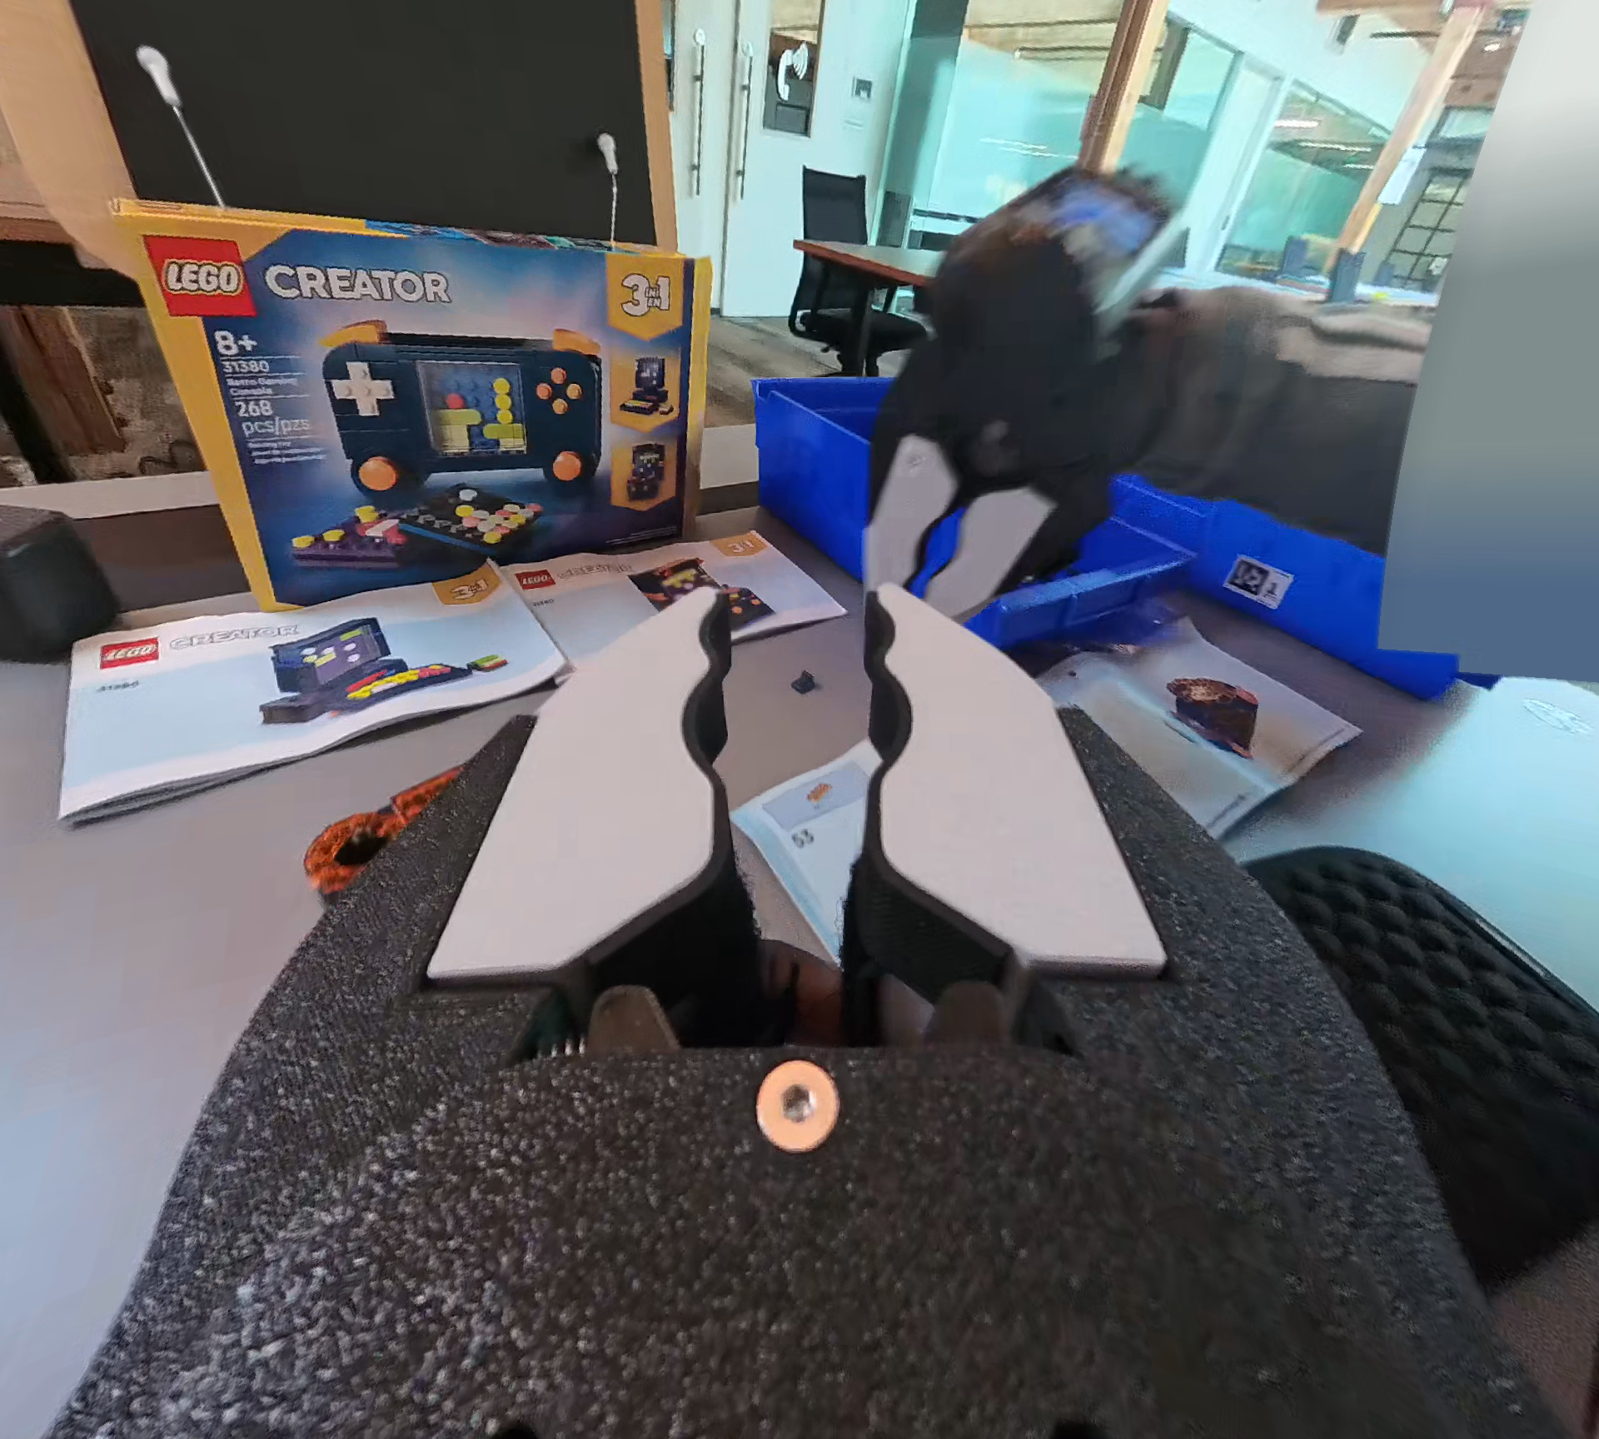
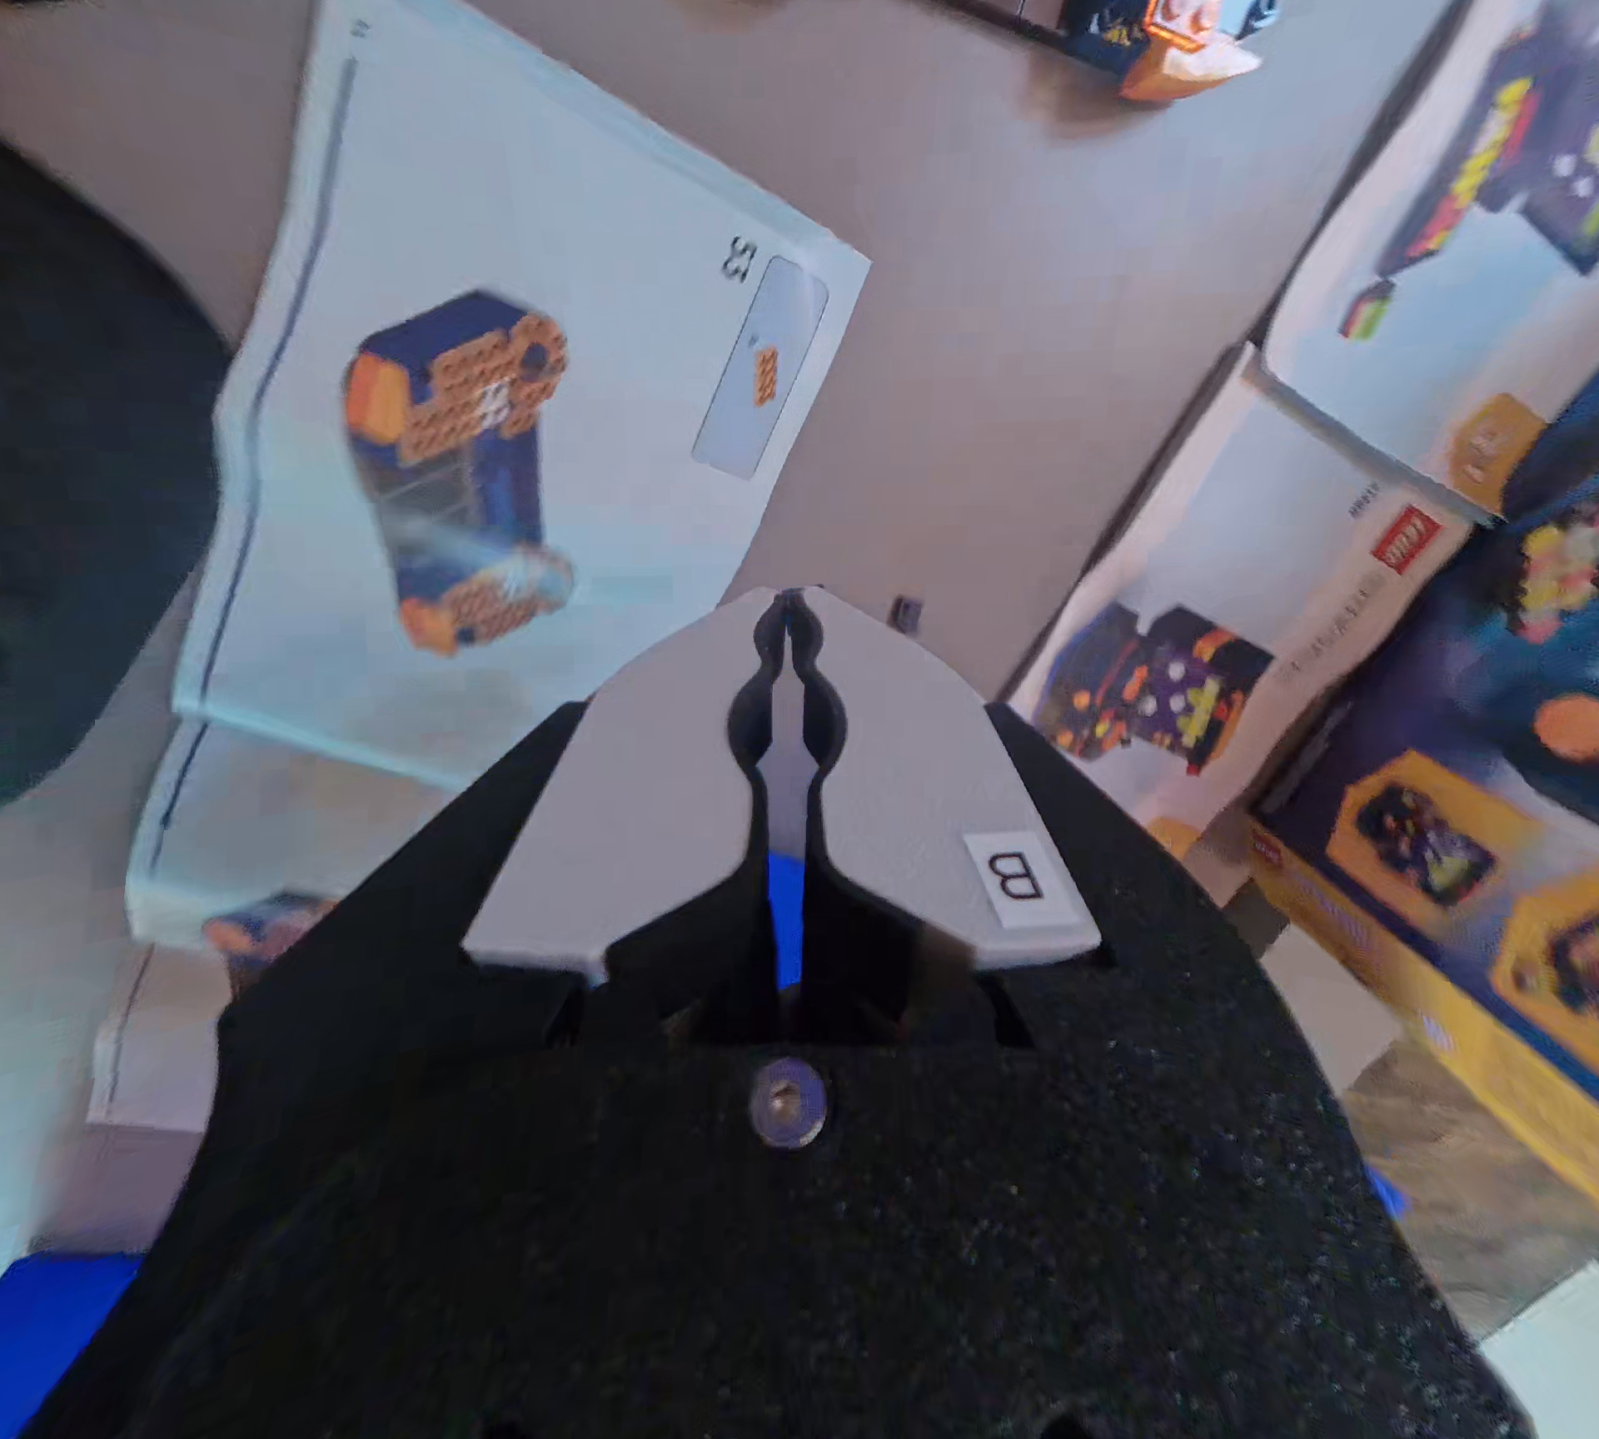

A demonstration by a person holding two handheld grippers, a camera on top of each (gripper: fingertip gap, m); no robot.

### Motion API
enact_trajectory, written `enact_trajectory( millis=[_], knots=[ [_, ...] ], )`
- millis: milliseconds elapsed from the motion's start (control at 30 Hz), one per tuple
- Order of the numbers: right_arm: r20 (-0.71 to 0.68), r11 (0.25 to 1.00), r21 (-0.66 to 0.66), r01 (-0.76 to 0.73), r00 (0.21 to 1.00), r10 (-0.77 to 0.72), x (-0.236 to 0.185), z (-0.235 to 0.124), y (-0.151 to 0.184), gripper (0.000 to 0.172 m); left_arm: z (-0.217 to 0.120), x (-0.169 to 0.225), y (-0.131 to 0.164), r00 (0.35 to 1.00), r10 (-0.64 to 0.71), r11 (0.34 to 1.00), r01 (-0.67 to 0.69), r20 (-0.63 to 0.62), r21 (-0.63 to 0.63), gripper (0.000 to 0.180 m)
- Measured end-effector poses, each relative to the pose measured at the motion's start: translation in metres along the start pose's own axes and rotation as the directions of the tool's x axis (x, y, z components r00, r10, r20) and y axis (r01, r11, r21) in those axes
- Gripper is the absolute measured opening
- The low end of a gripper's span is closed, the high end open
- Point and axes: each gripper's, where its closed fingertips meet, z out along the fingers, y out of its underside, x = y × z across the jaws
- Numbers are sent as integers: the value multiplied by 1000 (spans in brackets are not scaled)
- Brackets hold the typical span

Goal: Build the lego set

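Left view level, right view downward, shared table (image 1: 173, 922)

We note a blue bin (image 1: 805, 463) at two o'clock; yellow-edged dark-blue box (image 1: 415, 402) at eleven; grey table (image 1: 173, 965).

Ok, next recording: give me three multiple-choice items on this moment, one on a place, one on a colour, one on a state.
1. Where does the small dark piece lie?
A. on the bare table ahead of the left gripper
B. inside the bin
C. on top of the box

2. What colour is the bin?
A. red
B. blue
C. green

3. How do the right gripper's jaws stand?
A. wide apart
B. around a booklet
C. closed together at the tips

Answers: 1 A, it sits on grey table between the left fingers' line of sight; 2 B, its walls are bright blue; 3 C, the tips meet in the right wrist view.
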Motion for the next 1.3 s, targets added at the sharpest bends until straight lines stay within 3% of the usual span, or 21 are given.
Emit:
enact_trajectory(
  millis=[133,333,767,867,933,1000,1100,1200,1300],
  knots=[
    [59,995,-93,-28,998,33,15,47,-12,0,-27,3,5,999,27,1000,-27,-21,1,29],
    [107,990,-144,-13,994,28,17,68,-11,0,-45,-8,16,999,46,999,-46,-10,-4,29],
    [115,994,-105,-11,993,23,19,58,-13,11,-46,-17,29,1000,26,999,-26,-5,-22,29],
    [80,994,-83,-71,994,77,18,42,-15,15,-45,-14,29,1000,29,999,-30,-12,-32,29],
    [13,986,37,-160,987,160,17,15,-28,15,-42,-9,29,999,37,998,-38,-26,-43,29],
    [-59,937,243,-252,960,273,13,-29,-43,15,-38,-2,30,998,43,997,-46,-51,-55,29],
    [-156,777,536,-331,865,477,-6,-105,-36,26,-28,13,34,994,47,995,-55,-102,-81,30],
    [-254,603,737,-307,701,667,-38,-169,9,29,-13,29,41,987,50,991,-69,-153,-119,30],
    [-256,425,876,-229,525,812,-71,-194,55,40,4,48,48,975,54,982,-91,-216,-166,31]
  ],
)
